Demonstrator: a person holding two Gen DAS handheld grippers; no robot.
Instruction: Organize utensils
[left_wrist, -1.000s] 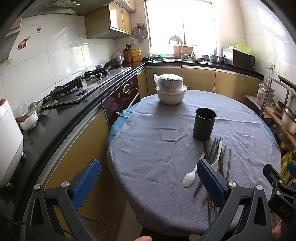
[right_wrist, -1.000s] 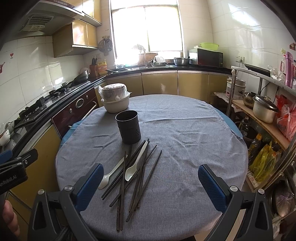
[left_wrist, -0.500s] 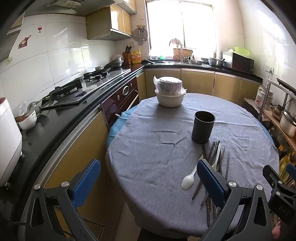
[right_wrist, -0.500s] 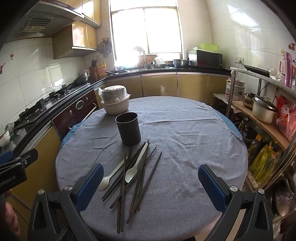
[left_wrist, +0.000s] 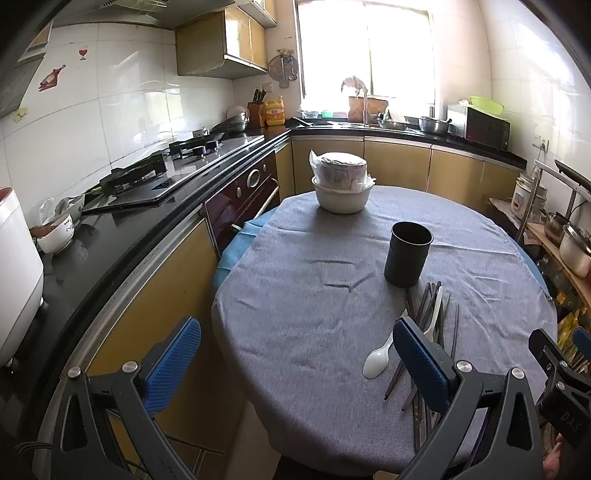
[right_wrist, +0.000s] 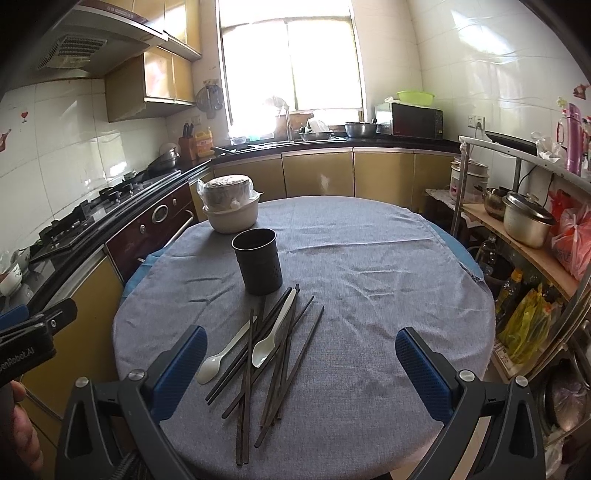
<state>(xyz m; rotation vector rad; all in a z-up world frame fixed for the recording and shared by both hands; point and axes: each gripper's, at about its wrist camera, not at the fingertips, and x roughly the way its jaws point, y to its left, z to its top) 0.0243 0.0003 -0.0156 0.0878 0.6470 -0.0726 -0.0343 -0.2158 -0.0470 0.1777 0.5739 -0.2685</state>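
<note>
A black utensil holder (right_wrist: 258, 261) (left_wrist: 407, 254) stands upright on the round table with a grey cloth (right_wrist: 369, 280). Just in front of it lies a pile of several dark chopsticks (right_wrist: 275, 354) (left_wrist: 430, 310) mixed with two white plastic spoons (right_wrist: 218, 356) (right_wrist: 271, 336). One spoon (left_wrist: 380, 356) also shows in the left wrist view. My right gripper (right_wrist: 301, 373) hovers open above the near edge of the table, the pile between its fingers. My left gripper (left_wrist: 295, 365) is open too, to the left of the pile, with nothing held.
A white bowl with a plastic-wrapped bowl stacked in it (right_wrist: 231, 208) sits at the table's far left. A black counter with a stove (left_wrist: 147, 177) runs along the left. A shelf with pots (right_wrist: 524, 221) stands to the right of the table.
Both views have drifted back slightly, so the table looks a little lower and farther. Nothing on the table has moved and both grippers have stayed open.
</note>
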